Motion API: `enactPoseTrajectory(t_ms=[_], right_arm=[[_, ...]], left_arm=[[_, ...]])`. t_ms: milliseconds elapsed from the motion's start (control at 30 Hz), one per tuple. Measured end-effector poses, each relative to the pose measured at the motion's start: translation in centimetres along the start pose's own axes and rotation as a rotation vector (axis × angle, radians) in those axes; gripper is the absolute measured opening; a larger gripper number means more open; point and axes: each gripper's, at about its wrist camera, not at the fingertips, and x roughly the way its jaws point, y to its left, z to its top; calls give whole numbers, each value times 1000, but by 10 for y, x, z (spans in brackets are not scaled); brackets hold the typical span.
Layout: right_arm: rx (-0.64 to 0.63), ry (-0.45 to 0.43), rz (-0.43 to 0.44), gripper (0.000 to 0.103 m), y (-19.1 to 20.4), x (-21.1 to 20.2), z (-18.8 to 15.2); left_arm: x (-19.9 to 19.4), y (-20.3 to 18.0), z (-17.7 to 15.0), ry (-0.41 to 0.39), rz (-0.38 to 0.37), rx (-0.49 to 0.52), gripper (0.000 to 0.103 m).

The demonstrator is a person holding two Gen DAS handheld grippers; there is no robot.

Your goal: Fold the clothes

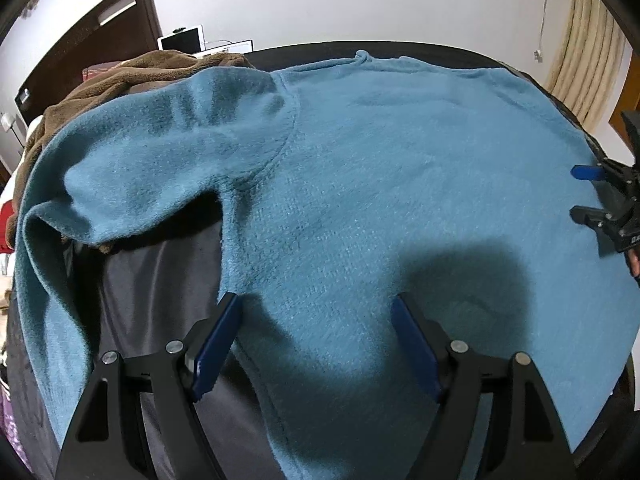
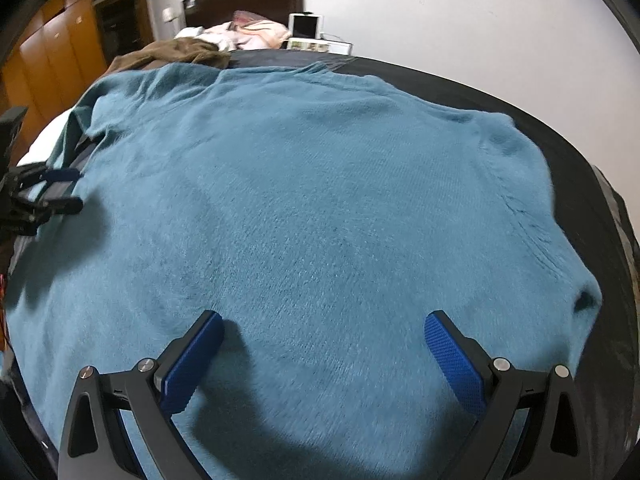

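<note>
A blue sweater (image 1: 360, 200) lies spread flat, front or back up, over a dark bed cover (image 1: 160, 280), its body smooth and its neckline toward the far edge. It looks like a thick, fuzzy knit: soft and limp, light enough for one pinch to lift, likely to sag and drag across the cover rather than slide, and not fragile. Good places to take hold would be the hem corners, the shoulder seams or a cuff, where the cloth is doubled and a pinch will not slip out. The left hand-held gripper (image 1: 316, 316) hovers over the sweater's near side edge with its jaws spread wide and nothing between them; the right hand-held gripper (image 2: 324, 328) hangs over the body of the sweater, likewise wide open and holding nothing. The left view shows one sleeve (image 1: 120, 184) bent back in a loop, partly off the body and draped over the cover, with a brown garment (image 1: 120, 76) heaped behind it. The right view shows instead the other side, where the sleeve (image 2: 532, 200) appears folded in along the body, its cuff opening (image 2: 584, 300) near the edge, plus orange wardrobe doors (image 2: 52, 48) beyond the bed.
</note>
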Motion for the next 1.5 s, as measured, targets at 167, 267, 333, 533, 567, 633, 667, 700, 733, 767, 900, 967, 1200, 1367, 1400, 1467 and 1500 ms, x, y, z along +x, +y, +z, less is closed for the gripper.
enactPoseTrajectory(t_ms=[167,267,333,533,567,633,667,700,733,767,900,967,1200,1367,1400,1467,1500], right_arm=[[-19,-19,86,102,27,-13,-1],[-82,28,68,102,48,-2,-6],[-116,18,41,102,57,-1,-10],[-99,18,47,102,57,-2,-14],[-99,16,48,102,57,-2,-15],[-98,12,48,102,57,-2,-16],[-97,11,48,102,58,-2,-16],[-97,10,48,102,58,-3,-17],[-96,9,47,102,58,-3,-18],[-96,8,47,102,59,-4,-18],[-93,4,46,102,60,-5,-21],[-93,5,46,102,60,-5,-21],[-81,-4,35,102,61,-6,-23],[-56,-26,4,102,58,-12,-28],[-45,-41,-2,102,54,-16,-30],[-8,-83,-8,102,40,-27,-34],[17,-110,-9,102,30,-34,-36]], left_arm=[[-8,4,5,-13,28,-66,89],[-20,-21,7,-64,-30,-12,89],[-23,-39,6,-83,-64,35,89],[5,-76,0,-29,-114,97,89],[7,-76,-2,-34,-114,89,91],[9,-74,-4,-32,-115,78,91],[10,-73,-4,-32,-115,76,91],[10,-73,-5,-30,-113,76,91],[10,-72,-5,-28,-111,77,91],[11,-72,-5,-26,-109,78,92],[9,-76,6,1,-123,48,92],[5,-81,16,2,-155,29,92],[-3,-114,63,-57,-265,-4,94],[26,-128,75,-37,-250,-27,94],[32,-128,74,-28,-244,-30,94],[43,-125,71,-13,-229,-31,94],[47,-124,69,-14,-221,-29,94]])
